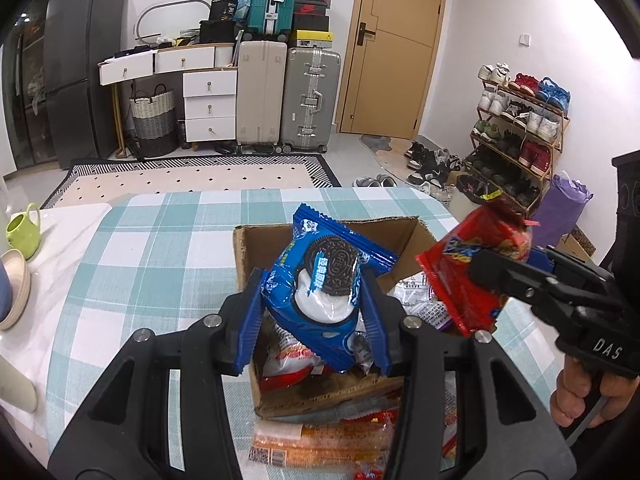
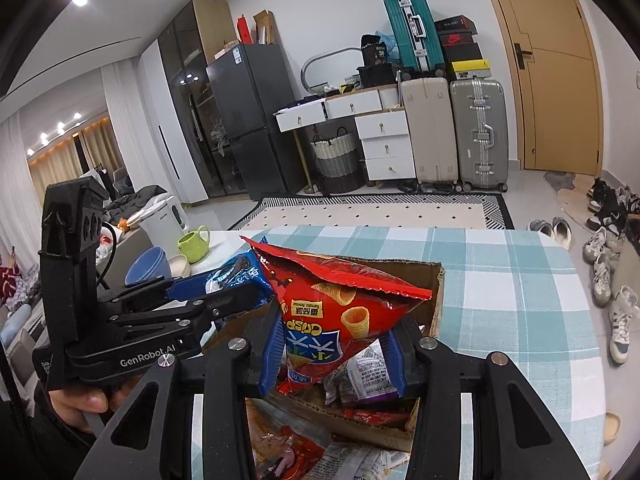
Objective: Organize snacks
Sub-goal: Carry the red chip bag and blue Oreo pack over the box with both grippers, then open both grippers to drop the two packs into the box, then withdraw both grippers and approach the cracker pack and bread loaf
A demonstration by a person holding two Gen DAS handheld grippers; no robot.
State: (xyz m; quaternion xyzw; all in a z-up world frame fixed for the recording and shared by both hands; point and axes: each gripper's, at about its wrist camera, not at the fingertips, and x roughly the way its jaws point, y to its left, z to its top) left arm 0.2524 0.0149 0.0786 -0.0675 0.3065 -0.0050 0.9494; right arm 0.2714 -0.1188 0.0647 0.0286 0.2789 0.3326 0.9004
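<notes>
Pinching a blue Oreo packet [image 1: 320,292] between its blue ribbed pads, the left gripper [image 1: 316,320] holds it upright above the open cardboard box [image 1: 256,248]. The jaws are closed on the packet from both sides, and the packet bulges a little between them. Just to its right, the right gripper [image 2: 332,356] clamps a red bag of cone crisps [image 2: 336,308] in the same way, with the pads pressing on the lower part of the bag; the bag hangs upside down, so the print reads inverted. The two packets are near each other but I cannot tell if they touch. A hand [image 1: 576,400] grips the handle of the right tool.

Inside the box lie more snack packets [image 1: 292,360], white and red ones. Other packets [image 1: 320,448] lie on the table in front of the box. The table carries a cloth with teal and white checks [image 1: 160,248]. On its left side stand a green mug [image 1: 24,232] and stacked bowls [image 1: 12,292].

Behind the table there is a patterned rug [image 1: 192,176], a white chest of drawers [image 1: 208,100], suitcases [image 1: 308,100], a dark fridge [image 1: 76,72], a wooden door [image 1: 396,48] and a shoe rack [image 1: 520,128].
</notes>
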